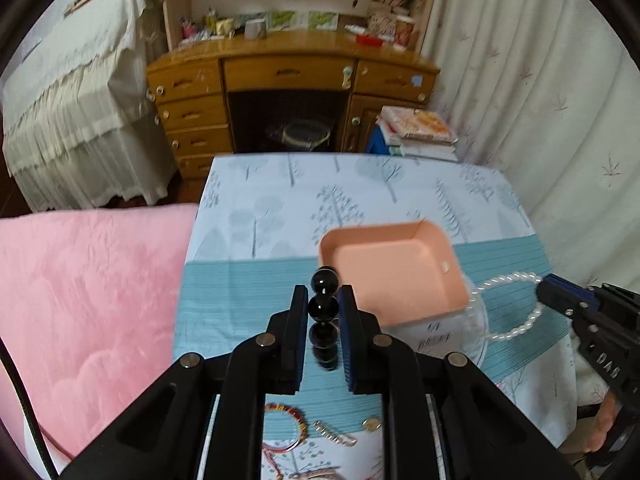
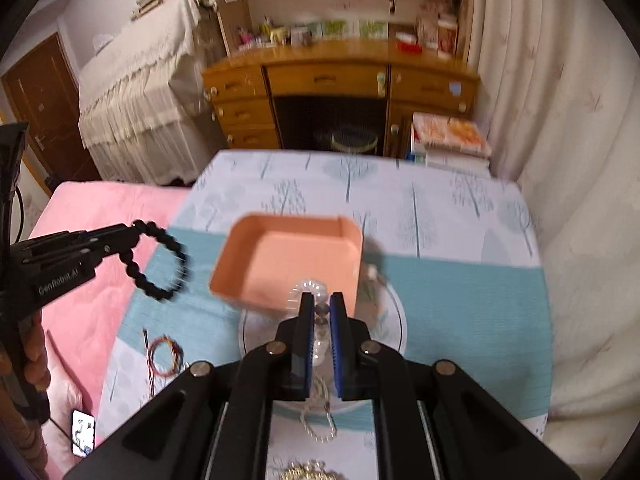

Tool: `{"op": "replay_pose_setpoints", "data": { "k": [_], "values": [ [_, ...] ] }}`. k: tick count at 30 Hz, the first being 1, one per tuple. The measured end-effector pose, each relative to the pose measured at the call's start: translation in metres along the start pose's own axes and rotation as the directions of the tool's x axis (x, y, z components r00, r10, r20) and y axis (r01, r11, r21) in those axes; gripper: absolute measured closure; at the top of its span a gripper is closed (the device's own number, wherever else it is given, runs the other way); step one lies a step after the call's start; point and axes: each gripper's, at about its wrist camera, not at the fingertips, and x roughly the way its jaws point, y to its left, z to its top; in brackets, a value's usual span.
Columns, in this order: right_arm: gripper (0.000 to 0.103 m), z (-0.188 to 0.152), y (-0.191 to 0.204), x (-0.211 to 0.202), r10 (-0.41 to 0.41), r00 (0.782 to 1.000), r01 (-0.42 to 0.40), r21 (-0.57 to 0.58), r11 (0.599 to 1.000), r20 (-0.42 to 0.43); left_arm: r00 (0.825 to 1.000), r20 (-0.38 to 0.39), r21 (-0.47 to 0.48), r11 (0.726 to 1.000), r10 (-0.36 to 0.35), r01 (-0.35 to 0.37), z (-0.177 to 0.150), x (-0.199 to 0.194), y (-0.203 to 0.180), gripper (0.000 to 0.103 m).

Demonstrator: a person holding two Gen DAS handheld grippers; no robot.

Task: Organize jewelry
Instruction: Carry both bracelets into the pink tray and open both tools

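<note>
Nearest the cameras, the left gripper (image 1: 323,312) is clamped on a black bead bracelet (image 1: 323,312), whose loop hangs clear of the table in the right wrist view, while the right gripper (image 2: 321,322) pinches a clear bead bracelet (image 2: 308,290) held aloft just in front of the box. Below them on the tablecloth (image 1: 260,208) lie a red cord bracelet (image 1: 286,426), a small chain (image 1: 334,434) and a coin-like piece (image 1: 371,424), all waiting. Just beyond the fingertips sits the open pink box (image 1: 448,252), empty. The step in hand appears to be carrying both bracelets toward it; next, each gripper likely needs to reach over the rim and release inside without snagging.
</note>
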Motion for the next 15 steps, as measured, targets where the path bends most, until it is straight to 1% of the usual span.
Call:
{"op": "replay_pose_setpoints", "data": {
  "k": [3,6,9,15],
  "values": [
    [0.096,0.008,0.004,0.012,0.015,1.0,-0.015,0.009,1.0,0.009,1.0,0.01,0.012,1.0,0.004,-0.004,0.007,0.004,-0.014,0.09],
    [0.095,0.014,0.005,0.028,0.019,1.0,-0.019,0.018,1.0,0.006,1.0,-0.004,0.023,1.0,0.001,-0.001,0.012,0.018,-0.029,0.09],
    [0.095,0.016,0.004,0.048,0.03,1.0,-0.03,0.033,0.999,-0.007,0.999,-0.031,0.031,0.999,0.009,-0.008,0.015,0.041,-0.039,0.09],
    [0.095,0.017,0.0,0.085,0.03,0.999,-0.027,0.055,0.998,-0.043,0.995,-0.096,0.017,1.0,0.004,-0.002,0.011,0.089,-0.04,0.09]
  ]
}}
